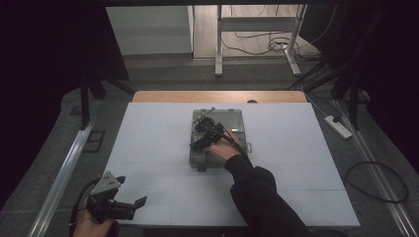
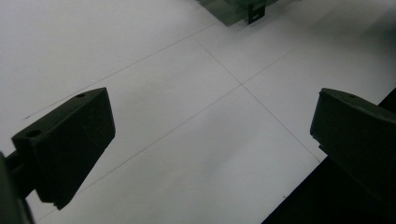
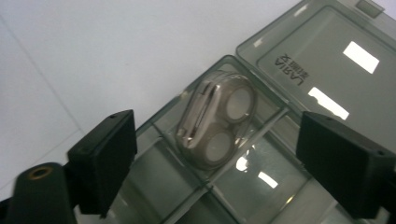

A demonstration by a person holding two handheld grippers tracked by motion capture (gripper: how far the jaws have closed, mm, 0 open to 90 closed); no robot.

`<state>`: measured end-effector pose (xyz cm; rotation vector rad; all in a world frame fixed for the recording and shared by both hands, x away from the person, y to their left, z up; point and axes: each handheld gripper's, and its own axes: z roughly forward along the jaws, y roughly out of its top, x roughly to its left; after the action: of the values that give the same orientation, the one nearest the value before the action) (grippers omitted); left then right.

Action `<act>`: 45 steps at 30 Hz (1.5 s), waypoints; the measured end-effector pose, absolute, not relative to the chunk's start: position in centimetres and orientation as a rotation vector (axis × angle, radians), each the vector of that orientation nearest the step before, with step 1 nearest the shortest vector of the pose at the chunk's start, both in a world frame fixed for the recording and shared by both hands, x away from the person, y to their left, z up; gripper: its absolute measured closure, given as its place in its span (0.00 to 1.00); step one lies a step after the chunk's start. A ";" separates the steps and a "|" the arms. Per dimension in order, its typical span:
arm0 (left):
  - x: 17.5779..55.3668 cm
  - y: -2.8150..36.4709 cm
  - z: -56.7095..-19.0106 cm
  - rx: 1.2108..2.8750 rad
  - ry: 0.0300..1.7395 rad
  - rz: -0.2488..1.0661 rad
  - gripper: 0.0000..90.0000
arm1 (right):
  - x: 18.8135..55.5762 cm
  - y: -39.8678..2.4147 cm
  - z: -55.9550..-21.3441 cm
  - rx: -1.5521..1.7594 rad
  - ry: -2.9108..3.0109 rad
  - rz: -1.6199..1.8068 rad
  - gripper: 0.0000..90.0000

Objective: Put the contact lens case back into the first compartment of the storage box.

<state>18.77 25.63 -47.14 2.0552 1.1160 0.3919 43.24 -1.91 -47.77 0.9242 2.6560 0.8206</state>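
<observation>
Left gripper [image 1: 132, 206] was held with its jaws spread and empty at the table's [image 1: 158, 148] near-left corner, while the right gripper [image 3: 212, 163] was poised, jaws equally wide, over the open compartment box [image 3: 261, 182]. A grasp seemed in preparation: the jaws would need lowering astride the small 2-disc case [image 3: 217, 123], which was propped on edge in a far compartment beside the lid, its long axis seen running from lower left to upper right.

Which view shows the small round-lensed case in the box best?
Right gripper view: the case sits close up in a compartment of the open box, between the open tongs. High view shows the box, the case hidden. Left gripper view catches a box corner.
</observation>
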 end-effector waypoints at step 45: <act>18.7 25.7 -47.1 2.051 1.128 0.388 0.00 | 39.3 -6.4 -45.8 0.797 2.714 0.923 0.00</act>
<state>18.74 25.72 -47.15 2.0515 1.1283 0.3878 39.29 -6.37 -45.79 0.7973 2.7138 0.9234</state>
